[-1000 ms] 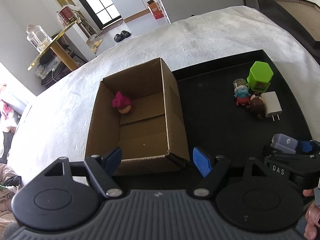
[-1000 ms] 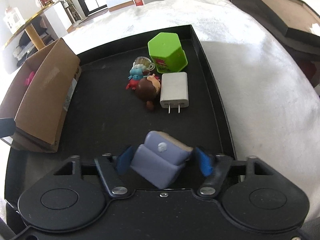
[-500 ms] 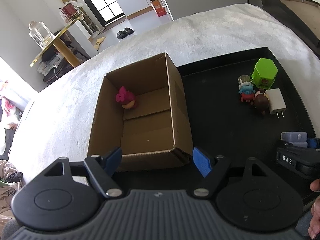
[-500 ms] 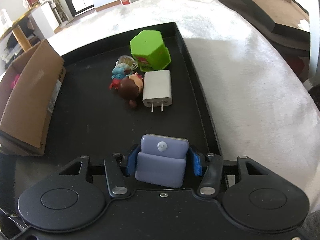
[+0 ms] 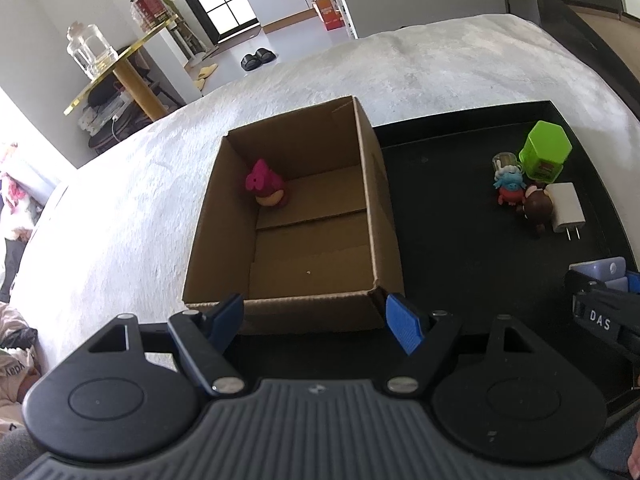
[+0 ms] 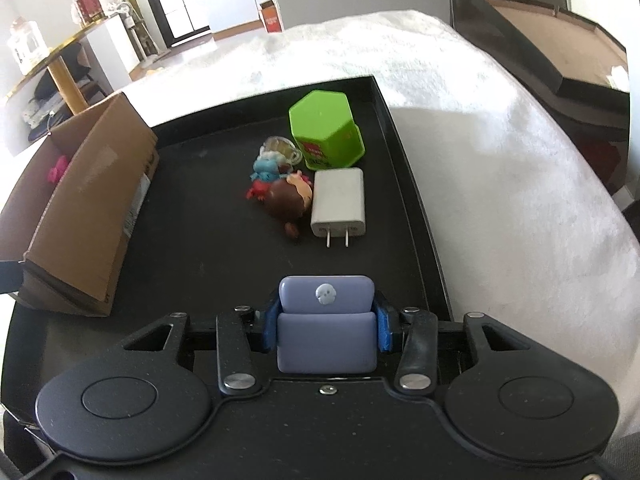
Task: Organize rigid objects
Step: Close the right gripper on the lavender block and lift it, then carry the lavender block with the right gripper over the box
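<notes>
My right gripper (image 6: 326,330) is closing its jaws on a lavender case (image 6: 326,322) at the near end of the black tray (image 6: 192,248), and both blue pads press its sides. Farther along the tray lie a white charger (image 6: 339,202), a brown-haired figurine (image 6: 289,199), a blue and red figurine (image 6: 265,172) and a green hexagonal box (image 6: 325,130). My left gripper (image 5: 316,318) hangs open and holds nothing, just in front of the cardboard box (image 5: 296,216), which contains a pink figurine (image 5: 268,186). The lavender case (image 5: 600,272) also shows at the right edge of the left wrist view.
The tray and box rest on a white plush cover (image 6: 500,168). A small clear cup (image 6: 280,148) stands among the figurines. A gold-topped side table (image 5: 116,68) with a glass jar stands beyond the bed on the left, and a dark framed board (image 6: 560,48) on the right.
The right jaws have closed in on the lavender case, which turned from tilted to square between the pads. The left gripper has barely shifted and stays open.
</notes>
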Available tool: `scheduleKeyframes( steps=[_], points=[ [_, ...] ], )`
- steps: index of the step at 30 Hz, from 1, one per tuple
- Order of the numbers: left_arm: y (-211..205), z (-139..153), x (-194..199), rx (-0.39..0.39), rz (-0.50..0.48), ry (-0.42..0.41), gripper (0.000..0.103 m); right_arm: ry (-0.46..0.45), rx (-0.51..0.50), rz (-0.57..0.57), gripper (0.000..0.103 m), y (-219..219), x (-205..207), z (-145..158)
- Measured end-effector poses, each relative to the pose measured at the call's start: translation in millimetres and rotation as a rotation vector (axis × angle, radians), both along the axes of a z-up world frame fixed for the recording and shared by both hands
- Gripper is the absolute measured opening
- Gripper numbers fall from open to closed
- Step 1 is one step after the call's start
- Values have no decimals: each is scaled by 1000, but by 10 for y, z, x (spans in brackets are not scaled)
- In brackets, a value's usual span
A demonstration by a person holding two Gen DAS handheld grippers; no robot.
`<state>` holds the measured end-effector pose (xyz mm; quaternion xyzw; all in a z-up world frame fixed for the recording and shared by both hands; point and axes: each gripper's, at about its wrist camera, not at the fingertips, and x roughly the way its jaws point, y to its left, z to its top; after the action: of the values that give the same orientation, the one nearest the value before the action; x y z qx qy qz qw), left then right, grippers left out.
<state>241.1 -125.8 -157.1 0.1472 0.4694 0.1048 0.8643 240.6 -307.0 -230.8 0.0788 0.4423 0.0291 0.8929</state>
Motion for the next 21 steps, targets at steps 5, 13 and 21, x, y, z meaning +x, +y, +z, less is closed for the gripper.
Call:
scheduleKeyframes(
  steps=[5, 13, 21],
  points=[
    [114, 42, -7, -41, 23, -23, 77, -12, -44, 39, 43, 85, -4, 68],
    [310, 64, -16, -99, 51, -52, 77, -16, -106, 60, 44, 183, 25, 176],
    [472, 108, 59, -118, 58, -69, 77, -33, -128, 80, 44, 332, 62, 405]
  ],
)
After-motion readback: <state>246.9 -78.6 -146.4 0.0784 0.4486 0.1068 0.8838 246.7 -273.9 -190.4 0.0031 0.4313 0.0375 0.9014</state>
